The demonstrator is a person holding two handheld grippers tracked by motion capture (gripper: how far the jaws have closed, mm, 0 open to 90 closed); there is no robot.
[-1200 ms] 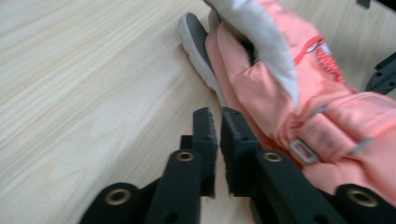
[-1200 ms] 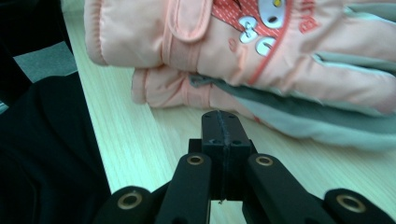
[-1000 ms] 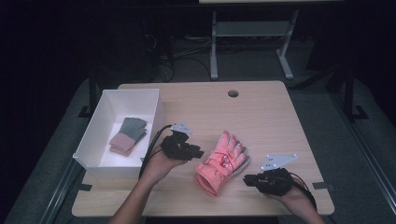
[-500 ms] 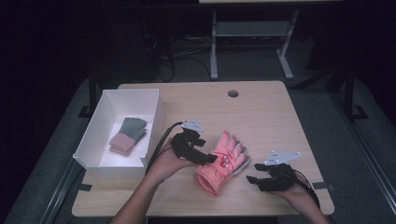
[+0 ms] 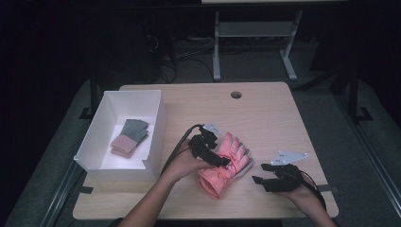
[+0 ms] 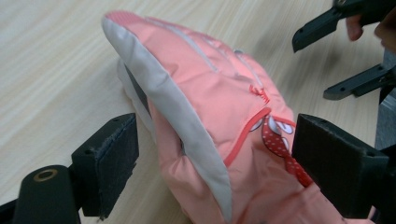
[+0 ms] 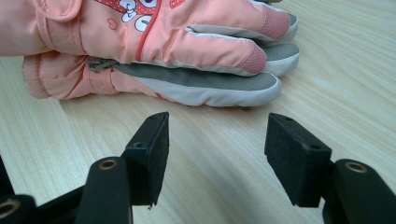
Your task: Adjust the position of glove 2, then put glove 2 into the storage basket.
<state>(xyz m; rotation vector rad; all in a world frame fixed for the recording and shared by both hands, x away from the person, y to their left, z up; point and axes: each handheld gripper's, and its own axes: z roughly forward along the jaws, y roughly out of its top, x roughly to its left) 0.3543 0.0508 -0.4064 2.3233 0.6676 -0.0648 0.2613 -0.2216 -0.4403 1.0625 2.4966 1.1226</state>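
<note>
A pair of salmon-pink winter gloves (image 5: 213, 180) with grey palms lies stacked at the table's front centre. My left gripper (image 5: 223, 162) reaches over them from the left. In the left gripper view it (image 6: 215, 161) stands open, its jaws straddling the upper glove (image 6: 210, 93) near the cuff, with gaps on both sides. My right gripper (image 5: 260, 173) rests low to the right of the gloves. It (image 7: 217, 149) is open and holds nothing, pointing at the gloves' fingertips (image 7: 261, 56) a short way off.
A white box (image 5: 158, 142) stands at the left and holds a grey folded item (image 5: 135, 128) and a pink one (image 5: 124, 144). The wooden table (image 5: 265, 113) has a round cable hole (image 5: 236, 94) near its far edge. A metal stand sits on the floor beyond.
My left gripper has moved right, from beside the box to over the pink gloves, jaws now astride the upper one. The right gripper has barely shifted.
</note>
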